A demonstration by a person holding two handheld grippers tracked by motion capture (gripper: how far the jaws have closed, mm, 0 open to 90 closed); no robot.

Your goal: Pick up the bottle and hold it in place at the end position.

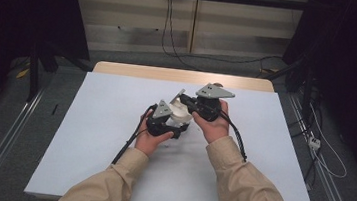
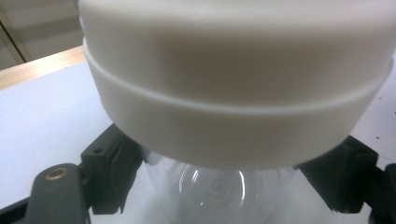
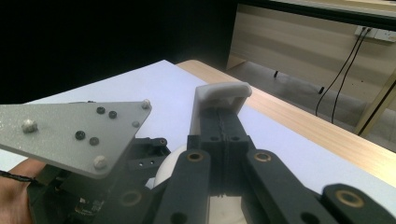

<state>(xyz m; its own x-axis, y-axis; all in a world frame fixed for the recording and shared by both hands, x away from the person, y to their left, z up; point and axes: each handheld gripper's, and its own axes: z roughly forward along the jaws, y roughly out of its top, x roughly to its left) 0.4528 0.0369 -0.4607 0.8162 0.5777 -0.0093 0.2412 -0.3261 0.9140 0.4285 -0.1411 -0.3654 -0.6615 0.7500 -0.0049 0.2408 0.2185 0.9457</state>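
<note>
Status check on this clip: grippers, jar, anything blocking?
Left gripper shut on clear jar under white lid. Right gripper shut on lid's white handle. Nothing in the way.

high: above, fwd-down | gripper cams: close-up along jaws | shared: white table [image 1: 113, 124]

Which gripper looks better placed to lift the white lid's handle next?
Probably the right. Its gripper is shut on the lid's white handle, while the left gripper clamps the clear jar under the white lid, steadying it.

White-topped table [image 1: 112, 139] w/ wood edge, grey floor [image 1: 7, 128] (cables trailing), dark surrounds
</note>
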